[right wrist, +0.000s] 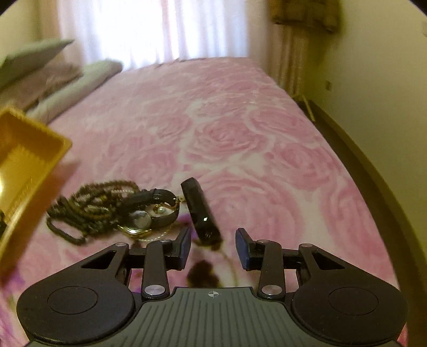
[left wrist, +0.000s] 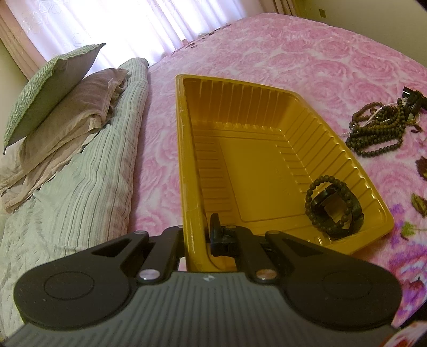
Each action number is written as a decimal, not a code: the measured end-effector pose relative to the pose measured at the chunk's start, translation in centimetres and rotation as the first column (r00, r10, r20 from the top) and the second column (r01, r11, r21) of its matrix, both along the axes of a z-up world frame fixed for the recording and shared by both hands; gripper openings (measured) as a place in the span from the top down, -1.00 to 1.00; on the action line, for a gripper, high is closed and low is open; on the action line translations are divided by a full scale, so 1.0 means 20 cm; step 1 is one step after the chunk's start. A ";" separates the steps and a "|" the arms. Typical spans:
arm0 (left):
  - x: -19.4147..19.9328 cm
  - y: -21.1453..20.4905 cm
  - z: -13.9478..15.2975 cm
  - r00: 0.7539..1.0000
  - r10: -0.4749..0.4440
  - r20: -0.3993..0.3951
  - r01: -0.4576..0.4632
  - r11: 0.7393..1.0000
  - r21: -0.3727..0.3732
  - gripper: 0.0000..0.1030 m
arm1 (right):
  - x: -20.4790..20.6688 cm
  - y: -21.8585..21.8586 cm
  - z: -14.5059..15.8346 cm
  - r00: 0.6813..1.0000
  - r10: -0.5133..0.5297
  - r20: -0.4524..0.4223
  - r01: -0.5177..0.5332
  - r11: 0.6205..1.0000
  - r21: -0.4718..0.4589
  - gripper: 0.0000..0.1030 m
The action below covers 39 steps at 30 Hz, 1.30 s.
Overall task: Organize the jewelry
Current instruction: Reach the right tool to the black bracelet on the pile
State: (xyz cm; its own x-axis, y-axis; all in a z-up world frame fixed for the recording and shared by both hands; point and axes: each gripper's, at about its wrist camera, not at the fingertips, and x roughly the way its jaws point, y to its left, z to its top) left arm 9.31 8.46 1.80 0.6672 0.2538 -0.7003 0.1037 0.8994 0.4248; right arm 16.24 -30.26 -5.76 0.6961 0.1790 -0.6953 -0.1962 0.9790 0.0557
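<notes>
My left gripper (left wrist: 198, 240) is shut on the near left wall of a yellow plastic tray (left wrist: 267, 96) that sits on the pink rose bedspread. Inside the tray, at the near right, lie a dark beaded bracelet and a black band (left wrist: 333, 208). To the tray's right is a pile of dark bead strings (left wrist: 379, 128). The right wrist view shows that pile (right wrist: 90, 205) with a gold-cased watch (right wrist: 138, 221) and a black oblong piece (right wrist: 200, 211). My right gripper (right wrist: 213, 237) is open just short of that piece, its pads apart from it.
Pillows (left wrist: 53, 101) and a folded striped quilt (left wrist: 88, 186) lie along the bed's left side. A bright curtained window (left wrist: 133, 24) is behind. The bed's right edge (right wrist: 360, 160) runs along a dark frame and a cream wall. The tray's corner (right wrist: 34, 160) stands left of the pile.
</notes>
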 end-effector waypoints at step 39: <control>-0.03 0.00 0.00 1.000 -0.007 0.012 0.007 1.000 -0.010 0.93 | -0.14 0.27 0.44 0.988 0.046 0.146 -0.060 0.994 0.095 1.00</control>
State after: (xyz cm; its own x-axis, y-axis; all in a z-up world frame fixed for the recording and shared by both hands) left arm 8.80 8.39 1.74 0.6773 0.2418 -0.6948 0.1052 0.9029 0.4168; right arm 13.51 -24.91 3.07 0.7748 0.2816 -0.5660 -0.2609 0.9579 0.1196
